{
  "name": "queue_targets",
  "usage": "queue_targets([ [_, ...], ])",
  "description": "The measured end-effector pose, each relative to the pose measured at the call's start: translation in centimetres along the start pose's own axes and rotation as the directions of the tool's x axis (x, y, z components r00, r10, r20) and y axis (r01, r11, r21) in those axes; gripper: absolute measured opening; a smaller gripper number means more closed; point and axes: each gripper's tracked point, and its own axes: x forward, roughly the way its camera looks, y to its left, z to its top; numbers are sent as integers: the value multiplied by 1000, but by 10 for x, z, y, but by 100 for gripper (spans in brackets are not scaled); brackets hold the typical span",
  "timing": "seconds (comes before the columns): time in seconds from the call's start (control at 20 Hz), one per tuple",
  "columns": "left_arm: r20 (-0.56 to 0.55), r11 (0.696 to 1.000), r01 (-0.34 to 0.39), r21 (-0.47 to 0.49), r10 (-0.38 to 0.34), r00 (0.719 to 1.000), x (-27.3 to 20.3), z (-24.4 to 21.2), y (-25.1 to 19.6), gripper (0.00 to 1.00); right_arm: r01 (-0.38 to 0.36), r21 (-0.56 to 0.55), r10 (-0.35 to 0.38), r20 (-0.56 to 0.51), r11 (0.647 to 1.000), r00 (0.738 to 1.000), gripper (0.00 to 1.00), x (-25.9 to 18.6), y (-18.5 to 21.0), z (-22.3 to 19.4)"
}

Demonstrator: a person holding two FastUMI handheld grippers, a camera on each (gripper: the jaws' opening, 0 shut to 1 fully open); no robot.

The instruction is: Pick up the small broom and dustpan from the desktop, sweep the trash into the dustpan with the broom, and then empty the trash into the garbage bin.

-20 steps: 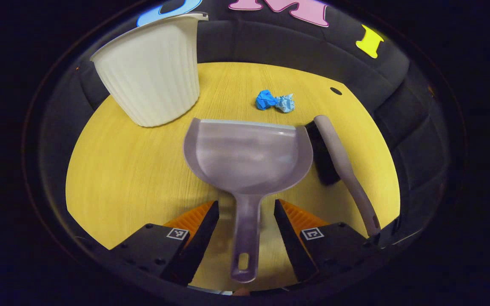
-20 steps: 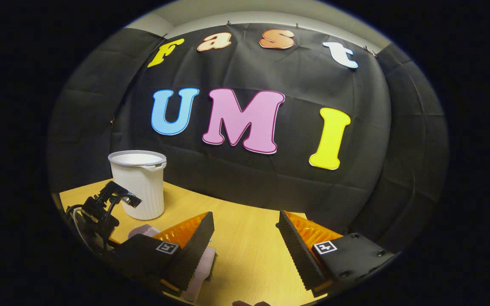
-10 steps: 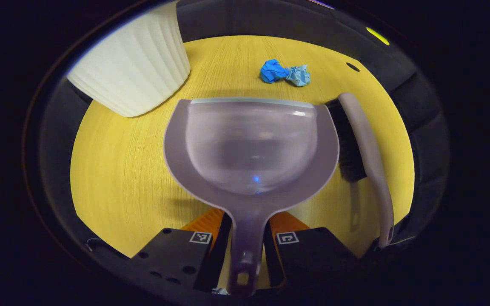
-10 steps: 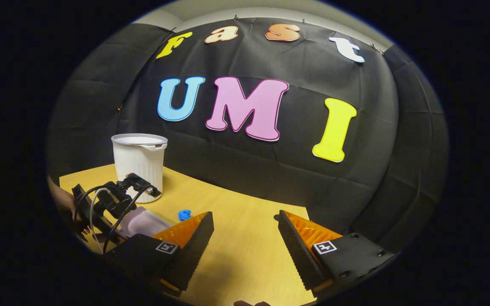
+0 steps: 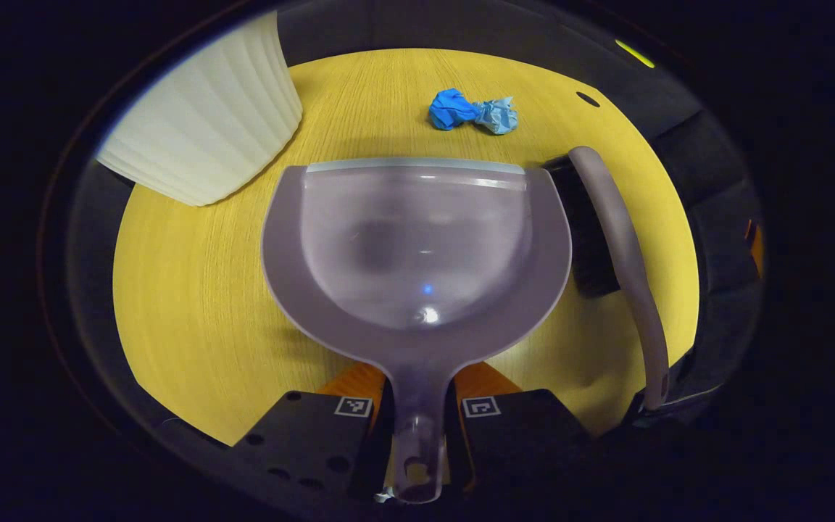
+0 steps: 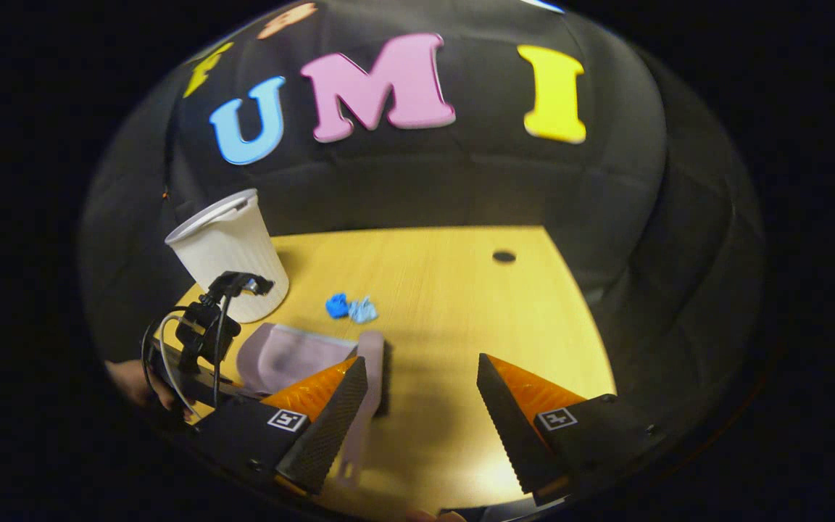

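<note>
Left tool point(image 5: 417, 428) clamped on dustpan point(image 5: 417, 246) handle, right tool point(image 6: 421, 406) spread wide above broom point(image 6: 367, 391)

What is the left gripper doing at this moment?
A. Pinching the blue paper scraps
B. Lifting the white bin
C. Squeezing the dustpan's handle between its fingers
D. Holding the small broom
C: in the left gripper view the left gripper has both fingers closed against the handle of the dustpan, while the broom lies beside it on the desk, ungrasped.
</note>
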Motion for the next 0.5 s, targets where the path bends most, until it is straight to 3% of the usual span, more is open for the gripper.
queue_targets([
  [0.2,47,998,63,-1,-63,997,-2,-6,6,29,32,-64,-44,-206,997,978,96,26,13,-40],
  [0.35,84,996,88,28,-90,992,-1,-15,14,29,14,-39,-29,-407,999,913,96,29,38,-76],
  [0.5,106,988,149,32,-152,983,-2,-20,13,29,51,-78,-84,-509,996,856,96,33,41,-94],
])
